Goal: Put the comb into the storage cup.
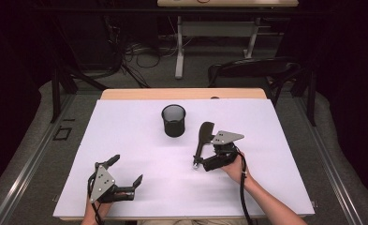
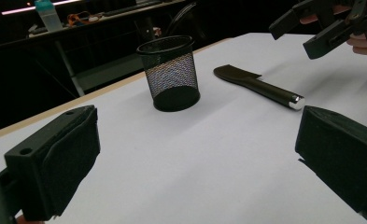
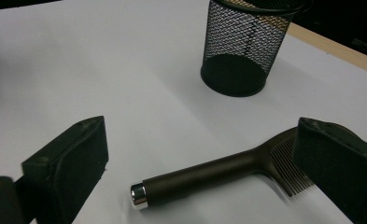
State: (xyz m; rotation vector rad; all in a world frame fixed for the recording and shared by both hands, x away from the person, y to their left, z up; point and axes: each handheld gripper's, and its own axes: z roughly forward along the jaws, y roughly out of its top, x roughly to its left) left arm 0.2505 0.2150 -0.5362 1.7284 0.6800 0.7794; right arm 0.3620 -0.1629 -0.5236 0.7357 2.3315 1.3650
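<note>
The comb (image 3: 228, 173) is lying flat on the white table cover (image 1: 139, 140), dark brown, with a silver cap at the handle's near end and its toothed head pointing away toward the mesh cup (image 1: 173, 120). It is sitting apart from the cup, to the right of it and nearer the person in the high view, so nothing is crowding the handle.

The right gripper (image 1: 209, 154) is hovering directly over that handle. Its jaws are standing wide apart, one on each side of the comb in the right gripper view, not touching it. Judgement: the jaws are straddling the handle because a pinch across its narrow width is the surest hold; the thin teeth would give the pads little to bear on. The handle is lying at a slant between the jaws, so the close will likely need the hand lowering and perhaps turning first.

The mesh cup is standing upright and empty, mouth open, toward the far middle of the cover. Probably it is placed there as the receiver, reachable from the comb without crossing arms.

The left gripper (image 1: 124, 174) is resting low at the near left corner, jaws spread, holding nothing, well apart from comb and cup. It seems parked there to be keeping the working area free for the right hand (image 1: 235, 166).
</note>
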